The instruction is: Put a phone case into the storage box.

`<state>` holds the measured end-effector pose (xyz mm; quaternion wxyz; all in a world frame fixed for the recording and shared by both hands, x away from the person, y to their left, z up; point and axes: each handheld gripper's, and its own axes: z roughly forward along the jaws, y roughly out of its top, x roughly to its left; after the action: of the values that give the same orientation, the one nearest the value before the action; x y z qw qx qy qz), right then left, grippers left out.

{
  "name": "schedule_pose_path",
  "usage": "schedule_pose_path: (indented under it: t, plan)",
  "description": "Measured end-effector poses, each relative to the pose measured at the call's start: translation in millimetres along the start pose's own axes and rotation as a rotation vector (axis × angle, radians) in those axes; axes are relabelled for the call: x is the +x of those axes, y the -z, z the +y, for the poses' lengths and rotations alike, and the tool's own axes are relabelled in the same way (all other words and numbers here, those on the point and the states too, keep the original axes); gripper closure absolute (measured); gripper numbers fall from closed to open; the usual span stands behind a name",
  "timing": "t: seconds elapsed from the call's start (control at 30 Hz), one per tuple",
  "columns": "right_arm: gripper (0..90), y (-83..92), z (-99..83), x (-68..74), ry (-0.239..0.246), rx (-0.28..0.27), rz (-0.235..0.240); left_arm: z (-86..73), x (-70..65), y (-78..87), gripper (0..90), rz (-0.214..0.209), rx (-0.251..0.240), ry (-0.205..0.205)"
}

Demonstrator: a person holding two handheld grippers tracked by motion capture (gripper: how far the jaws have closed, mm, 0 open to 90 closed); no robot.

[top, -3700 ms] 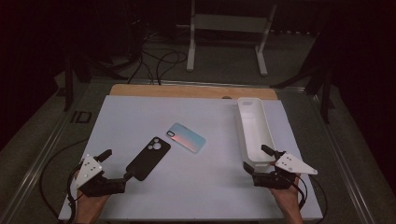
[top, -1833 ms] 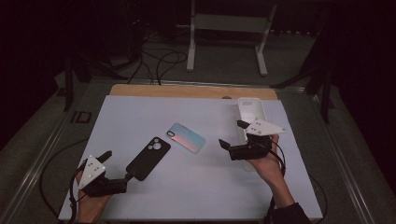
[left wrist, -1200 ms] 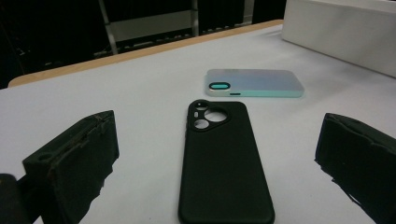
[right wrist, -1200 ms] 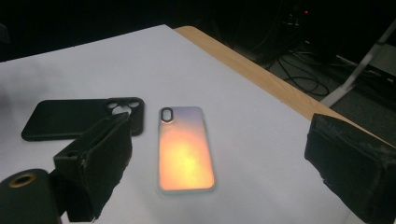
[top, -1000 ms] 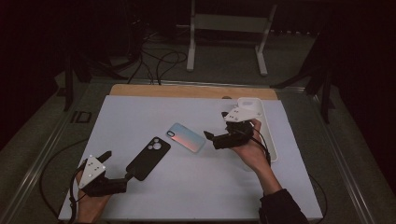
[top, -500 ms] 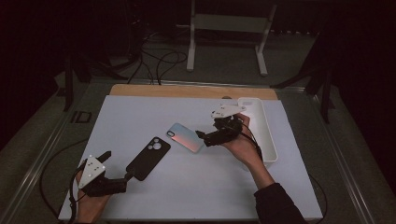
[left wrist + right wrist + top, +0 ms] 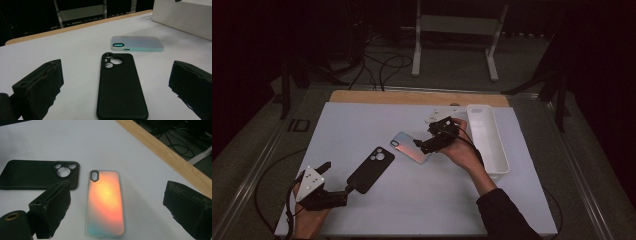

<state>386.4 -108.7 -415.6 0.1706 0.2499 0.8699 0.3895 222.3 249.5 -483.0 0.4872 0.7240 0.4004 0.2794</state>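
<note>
Right gripper (image 7: 419, 145) wide over the iridescent case (image 7: 105, 203)
Light, slick, flexible: you pinch across its long edges, mid-length.

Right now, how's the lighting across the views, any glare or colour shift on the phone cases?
High view: dim, dark surroundings, the lit white table brightest. Right gripper view: the iridescent phone case glows orange fading to teal, edges soft between the open jaws. Left gripper view: that case looks pale grey-teal, the black phone case matte without glare, near jaws blurred.
</note>
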Motion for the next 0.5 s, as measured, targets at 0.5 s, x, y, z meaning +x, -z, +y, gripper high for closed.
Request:
schedule_pose_path:
  t: [0.5]
  plan:
    - [7.3, -30.6, -0.1, -5.5, -0.003, 0.08, 0.035, -0.3, 0.6, 0.3, 0.3, 0.0, 0.001, -0.002]
